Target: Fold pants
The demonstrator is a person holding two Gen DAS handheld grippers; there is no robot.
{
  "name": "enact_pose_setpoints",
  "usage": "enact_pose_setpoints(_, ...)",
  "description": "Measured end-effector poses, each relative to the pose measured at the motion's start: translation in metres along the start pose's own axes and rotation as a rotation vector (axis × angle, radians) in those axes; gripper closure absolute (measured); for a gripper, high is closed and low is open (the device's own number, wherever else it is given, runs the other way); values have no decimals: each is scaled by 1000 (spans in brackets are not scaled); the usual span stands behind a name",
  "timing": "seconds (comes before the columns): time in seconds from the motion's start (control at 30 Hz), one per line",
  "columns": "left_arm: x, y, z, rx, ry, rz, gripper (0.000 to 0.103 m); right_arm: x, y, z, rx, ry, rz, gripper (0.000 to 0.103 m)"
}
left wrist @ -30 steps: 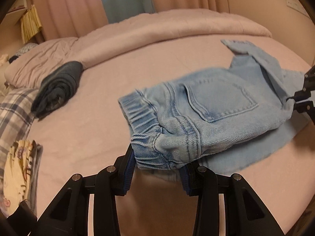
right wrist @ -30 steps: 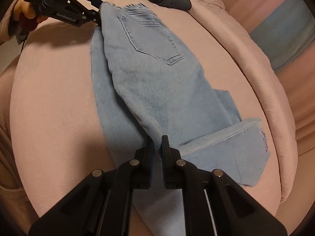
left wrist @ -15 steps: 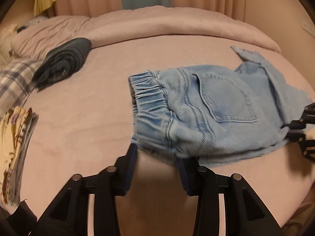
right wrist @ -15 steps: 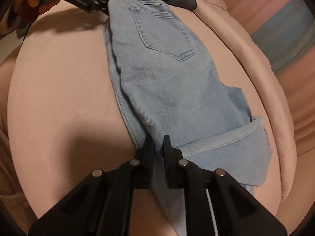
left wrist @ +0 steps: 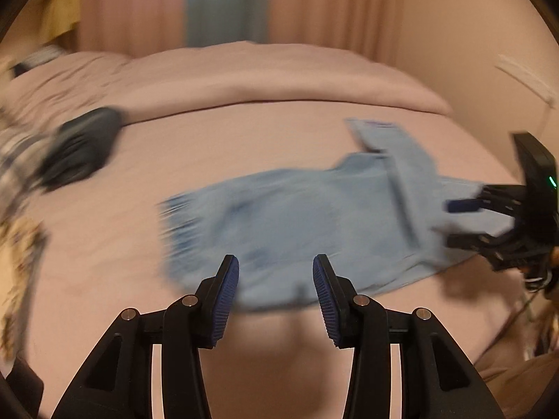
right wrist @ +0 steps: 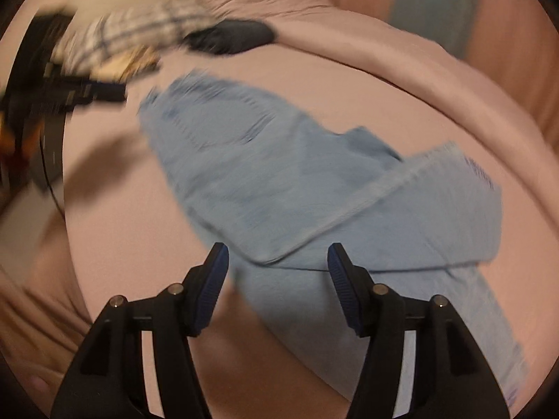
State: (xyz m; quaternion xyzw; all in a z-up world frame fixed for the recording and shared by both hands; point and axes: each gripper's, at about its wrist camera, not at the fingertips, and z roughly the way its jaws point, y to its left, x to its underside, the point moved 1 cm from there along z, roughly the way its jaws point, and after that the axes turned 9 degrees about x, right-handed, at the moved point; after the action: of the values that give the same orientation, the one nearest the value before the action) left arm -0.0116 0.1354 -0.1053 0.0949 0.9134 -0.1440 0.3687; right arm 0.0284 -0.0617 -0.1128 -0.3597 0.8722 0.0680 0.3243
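Note:
The light blue jeans (left wrist: pixel 314 216) lie folded lengthwise on the pink bed, waistband to the left in the left wrist view; they also show in the right wrist view (right wrist: pixel 286 181), with one leg end folded over. My left gripper (left wrist: pixel 276 282) is open and empty just in front of the waistband edge. My right gripper (right wrist: pixel 277 265) is open and empty over the folded leg edge. The right gripper shows at the right in the left wrist view (left wrist: pixel 468 223); the left gripper shows blurred at the upper left in the right wrist view (right wrist: pixel 87 94). Both views are motion-blurred.
A rolled dark garment (left wrist: pixel 80 146) lies at the back left of the bed (left wrist: pixel 174 244), beside plaid and patterned cloths (right wrist: pixel 132 31). A pink duvet (left wrist: pixel 279 76) is heaped along the far side. Curtains hang behind.
Both grippers have opened and let go of the jeans, which now lie flat on the bed. Both have drawn back a little from the cloth.

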Motion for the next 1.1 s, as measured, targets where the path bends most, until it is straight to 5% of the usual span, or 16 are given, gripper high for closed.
enact_pose_setpoints(0.23,-29,-75,85,238,47,39,59,-12,-71,-17,24,-6,329,42)
enact_pose_setpoints(0.4,-40,-106,128,293,109,70,59,-44,-126,6,107,76,493,36)
enact_pose_setpoints(0.5,-45,-113,151,290,142,66,59,-66,-151,41,87,153,578,35)
enact_pose_setpoints(0.77,-44,-115,177,318,179,36,60,-119,-171,137,210,328,514,36)
enact_pose_setpoints(0.83,-43,-117,176,331,176,43,71,-123,-175,156,267,375,483,36)
enact_pose_setpoints(0.9,-43,-119,175,329,174,50,77,-123,-178,171,313,429,462,40)
enact_pose_setpoints(1.0,-44,-122,173,328,161,51,96,-121,-178,173,340,432,438,65)
enact_pose_setpoints(1.07,-46,-122,171,335,161,32,97,-121,-179,167,313,415,456,96)
enact_pose_setpoints(1.1,-46,-121,169,337,160,24,98,-120,-182,161,294,403,480,97)
